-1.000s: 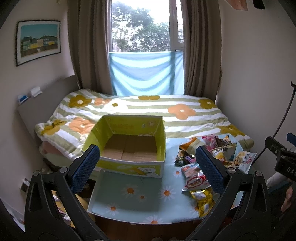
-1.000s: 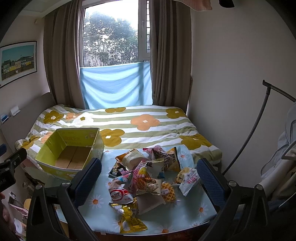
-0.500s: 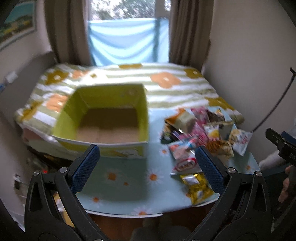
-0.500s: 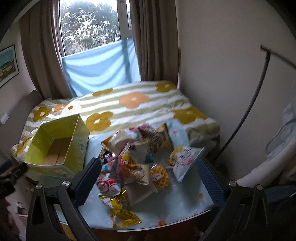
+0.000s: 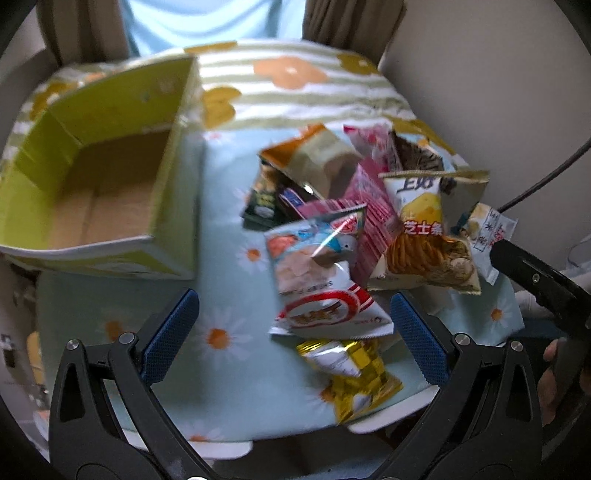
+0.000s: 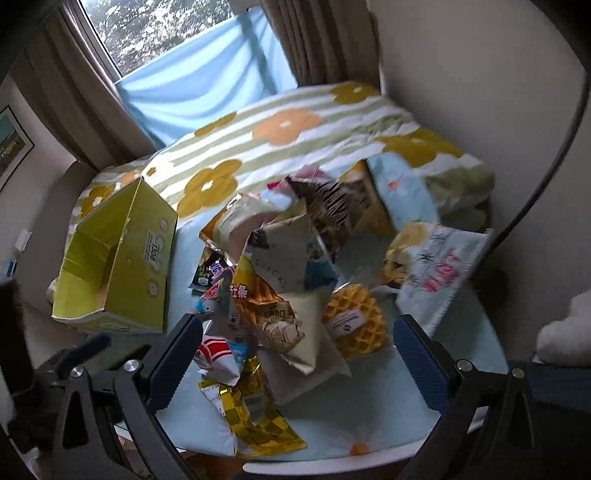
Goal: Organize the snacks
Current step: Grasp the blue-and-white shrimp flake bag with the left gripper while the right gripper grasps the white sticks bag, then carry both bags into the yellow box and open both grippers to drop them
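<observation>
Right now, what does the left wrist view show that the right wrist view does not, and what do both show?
Only the left wrist view shows the brown bottom of the green box, with nothing in it, and a hand at the right edge. Only the right wrist view shows the waffle packet and the window. Both show the gold packet nearest the camera, the flowered bed cover and open jaws.

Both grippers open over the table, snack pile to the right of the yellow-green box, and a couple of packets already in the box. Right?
Not quite. The yellow-green box holds nothing: the left wrist view shows its bare cardboard floor. The rest stands: left gripper and right gripper are open over the table, and the snack pile lies right of the box.
</observation>
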Motion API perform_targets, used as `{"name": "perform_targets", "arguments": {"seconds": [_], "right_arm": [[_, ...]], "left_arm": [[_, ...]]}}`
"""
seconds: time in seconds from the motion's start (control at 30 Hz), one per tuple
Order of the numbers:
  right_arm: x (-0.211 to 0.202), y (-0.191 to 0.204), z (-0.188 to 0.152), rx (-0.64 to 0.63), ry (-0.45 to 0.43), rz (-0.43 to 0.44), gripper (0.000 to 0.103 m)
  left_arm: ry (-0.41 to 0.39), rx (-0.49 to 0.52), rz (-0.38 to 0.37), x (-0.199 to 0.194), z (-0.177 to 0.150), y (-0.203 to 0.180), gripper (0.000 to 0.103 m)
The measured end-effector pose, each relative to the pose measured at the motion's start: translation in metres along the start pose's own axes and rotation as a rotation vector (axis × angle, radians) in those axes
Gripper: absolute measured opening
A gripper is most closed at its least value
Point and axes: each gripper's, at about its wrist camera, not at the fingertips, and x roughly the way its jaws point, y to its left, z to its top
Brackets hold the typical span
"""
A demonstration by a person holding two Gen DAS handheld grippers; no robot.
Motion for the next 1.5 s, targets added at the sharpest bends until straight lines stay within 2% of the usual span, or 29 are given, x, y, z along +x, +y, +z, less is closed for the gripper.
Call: {"name": "perform_targets", "arguments": {"seconds": [0.13,0.33,0.4,0.47,0.53,0.57,0.63,0.77,1.13,1.23,1.33,1.5], "right_arm": [[0.025,-0.003,0.011,-0.007,0.037,0.056,0.103],[0.058,-0.003,0.018,-0.031,0.089,0.115,0.103],[0.065,-0.003,0.020,-0.037,0.096,0.125,0.103],[0.070,-0.004,0.022,-0.043,0.103,0.131,0.103],[0.076,-0.004,0.024,-0.053,0.111,0.137,0.103],[0.078,-0.003,0.024,-0.061,0.116,0.137,0.103],[0.082,-0.003,0.024,-0.075,0.123,0.138,0.103],[0.086,-0.001,0.026,-0.095,0.133,0.146,0.103],[0.092,0.003,0.027,-0.142,0.138,0.143,0.102],[0.093,0.007,0.025,-0.165,0.138,0.149,0.092],[0.092,0.007,0.023,-0.177,0.128,0.149,0.086],[0.082,0.002,0.021,-0.176,0.093,0.156,0.065]], "left_arm": [[0.071,-0.015,-0.038,0.043,0.004,-0.006,0.102],[0.114,-0.035,-0.008,0.074,0.005,-0.009,0.102],[0.126,-0.047,-0.005,0.082,0.006,-0.009,0.098],[0.139,-0.058,-0.009,0.089,0.006,-0.008,0.089],[0.150,-0.078,-0.024,0.095,0.006,-0.007,0.088],[0.153,-0.085,-0.032,0.097,0.006,-0.006,0.082],[0.161,-0.095,-0.054,0.101,0.005,-0.006,0.070],[0.151,-0.085,-0.038,0.100,0.006,-0.009,0.062],[0.091,-0.097,0.056,0.072,0.003,-0.006,0.059],[0.084,-0.105,0.070,0.068,0.000,-0.004,0.059],[0.076,-0.112,0.077,0.063,-0.001,-0.005,0.059],[0.061,-0.107,0.081,0.050,-0.003,-0.006,0.059]]}}
